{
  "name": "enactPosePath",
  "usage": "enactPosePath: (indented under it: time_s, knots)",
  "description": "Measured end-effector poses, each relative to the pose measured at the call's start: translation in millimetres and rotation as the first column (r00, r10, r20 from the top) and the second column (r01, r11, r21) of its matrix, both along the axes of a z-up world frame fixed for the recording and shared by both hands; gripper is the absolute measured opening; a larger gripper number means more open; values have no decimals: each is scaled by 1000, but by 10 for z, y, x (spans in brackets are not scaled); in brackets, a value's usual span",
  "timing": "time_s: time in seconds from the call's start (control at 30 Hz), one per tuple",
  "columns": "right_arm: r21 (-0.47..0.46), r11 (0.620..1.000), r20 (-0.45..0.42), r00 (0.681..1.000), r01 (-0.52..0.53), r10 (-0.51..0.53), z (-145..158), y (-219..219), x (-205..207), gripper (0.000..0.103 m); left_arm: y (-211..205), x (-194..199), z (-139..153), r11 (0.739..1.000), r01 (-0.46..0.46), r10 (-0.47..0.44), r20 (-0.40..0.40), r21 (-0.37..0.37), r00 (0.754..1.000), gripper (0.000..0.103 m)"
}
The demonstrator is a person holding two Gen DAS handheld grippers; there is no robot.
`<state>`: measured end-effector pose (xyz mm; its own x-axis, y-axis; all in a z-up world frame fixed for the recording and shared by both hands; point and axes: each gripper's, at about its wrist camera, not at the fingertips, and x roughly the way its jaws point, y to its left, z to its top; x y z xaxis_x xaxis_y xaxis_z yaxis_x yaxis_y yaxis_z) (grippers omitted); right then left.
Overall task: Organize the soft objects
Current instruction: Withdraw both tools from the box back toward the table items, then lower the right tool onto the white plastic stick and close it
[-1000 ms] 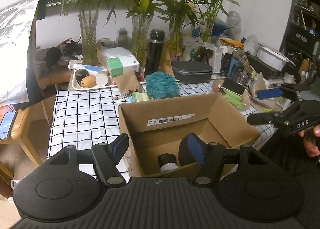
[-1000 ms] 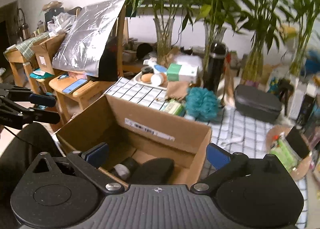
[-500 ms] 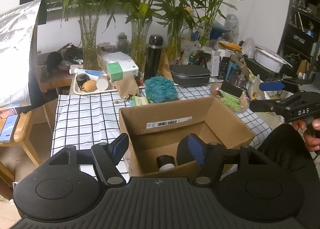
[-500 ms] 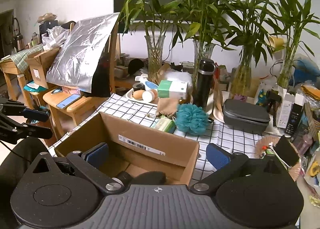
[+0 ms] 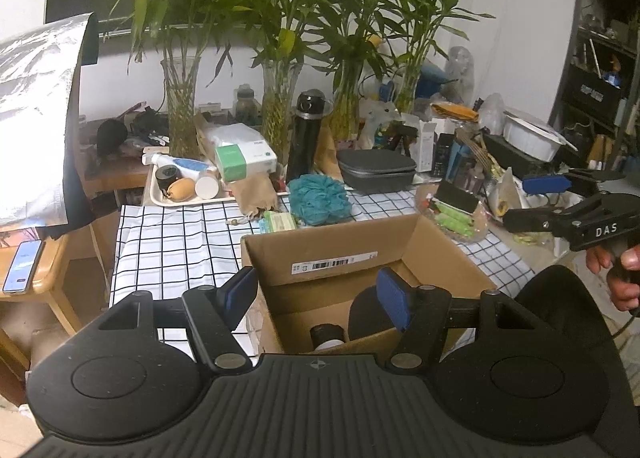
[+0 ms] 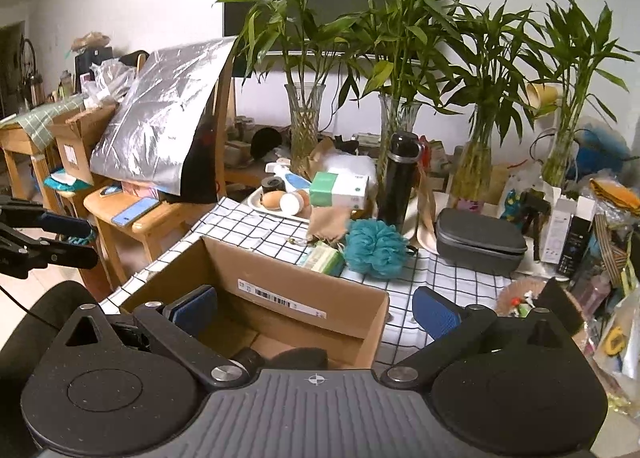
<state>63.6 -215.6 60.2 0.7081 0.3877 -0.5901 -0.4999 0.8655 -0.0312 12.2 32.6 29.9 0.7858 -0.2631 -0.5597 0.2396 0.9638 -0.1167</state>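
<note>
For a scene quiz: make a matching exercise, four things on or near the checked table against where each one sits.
Things:
1. teal bath pouf
2. phone
3. eggs
4. dark round container

Places:
A. inside the cardboard box
B. on the white tray
C. on the checked cloth behind the box
D. on the wooden chair

Pairs: 1-C, 2-D, 3-B, 4-A

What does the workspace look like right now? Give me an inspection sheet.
Surface: checked tablecloth, crowded at the back.
Job's things: open cardboard box with dark items inside; teal bath pouf on the cloth behind it.
Clutter: tray, black flask, grey case, tissue box.
Tongs: left tongs open, empty; right tongs open, empty.
Cables: thin black cable by the left tongs.
Surroundings: bamboo vases, wooden stool with phone.
</note>
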Motion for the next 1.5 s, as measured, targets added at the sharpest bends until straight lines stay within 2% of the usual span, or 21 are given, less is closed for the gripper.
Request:
enactPosePath:
  time_s: [0.23, 0.37, 0.57, 0.67, 0.8, 1.0, 1.3, 1.5]
  knots:
    - [27, 1000, 20, 1000, 10, -10, 52, -46, -49, 103, 22, 20, -6, 1000, -22, 22, -3, 0, 1000, 65]
    - [34, 999, -5, 1000, 14, -13, 31, -70, -14, 103, 4, 52, 0, 1000, -15, 15, 0, 3, 1000, 65]
    - [22, 998, -12, 998, 67, -67, -49, -103, 74, 103, -9, 97, -36, 1000, -10, 10, -3, 16, 1000, 65]
    - [20, 995, -42, 995, 94, -93, -129, -129, 178, 103, 0, 141, -54, 1000, -12, 12, -7, 22, 1000, 65]
    - [33, 996, -72, 995, 78, -75, -217, -147, 294, 103, 28, 217, -62, 999, -25, 25, -15, 20, 1000, 65]
    - [21, 998, -75, 996, 56, -54, -296, -128, 418, 103, 89, 352, -64, 999, -46, 46, -24, 11, 999, 65]
    - [64, 994, -113, 990, 88, -81, -290, -237, 577, 103, 142, 623, -73, 998, -50, 52, -38, 41, 998, 65]
    - [71, 986, -133, 981, 152, -142, -387, -366, 821, 103, 189, 904, -110, 998, -55, 56, -40, 41, 998, 65]
